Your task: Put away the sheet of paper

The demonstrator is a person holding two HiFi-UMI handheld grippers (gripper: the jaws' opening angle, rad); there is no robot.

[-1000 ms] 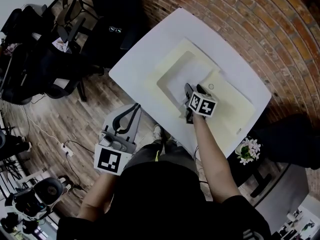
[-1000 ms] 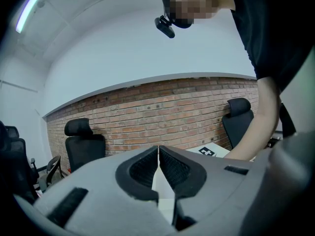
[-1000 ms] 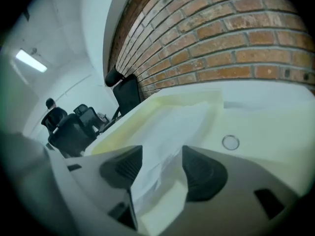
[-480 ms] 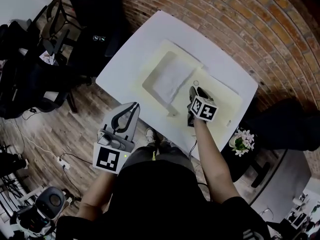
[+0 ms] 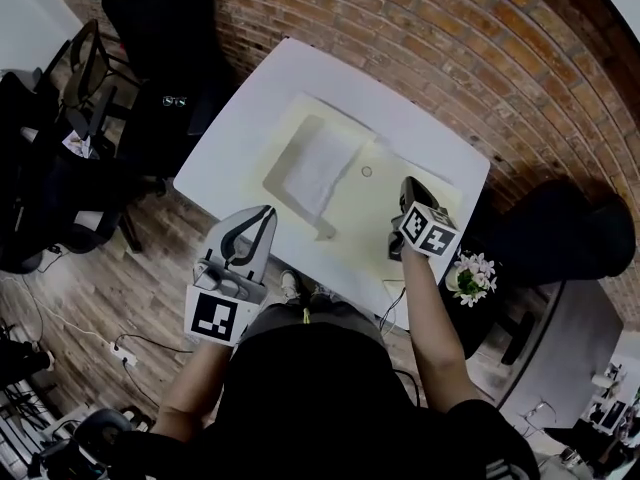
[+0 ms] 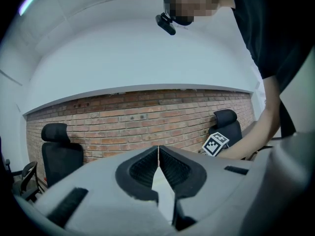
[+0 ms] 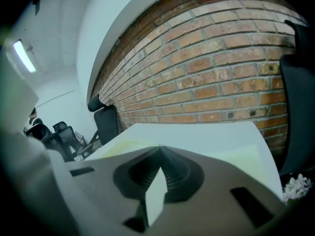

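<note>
A white sheet of paper (image 5: 318, 168) lies flat in the recessed left half of an open pale yellow folder (image 5: 300, 118) on the white table (image 5: 250, 98). My right gripper (image 5: 409, 184) hovers over the folder's right flap (image 5: 375, 213), to the right of the paper and apart from it. Its jaws are shut with nothing between them, and in the right gripper view (image 7: 160, 149) the tips meet. My left gripper (image 5: 263, 214) hangs at the table's near edge, off the folder. It is shut and empty, tips together in the left gripper view (image 6: 158, 147).
A small round button (image 5: 366, 171) sits on the folder's flap. The brick wall (image 5: 480, 58) runs behind the table. Black office chairs (image 5: 150, 28) stand to the left. A pot of white flowers (image 5: 472, 273) stands on a dark stand just past the table's right corner.
My right gripper has moved from over the paper in the recess to the right flap, and its jaws have shut. The paper stays in the folder. My left gripper has hardly moved.
</note>
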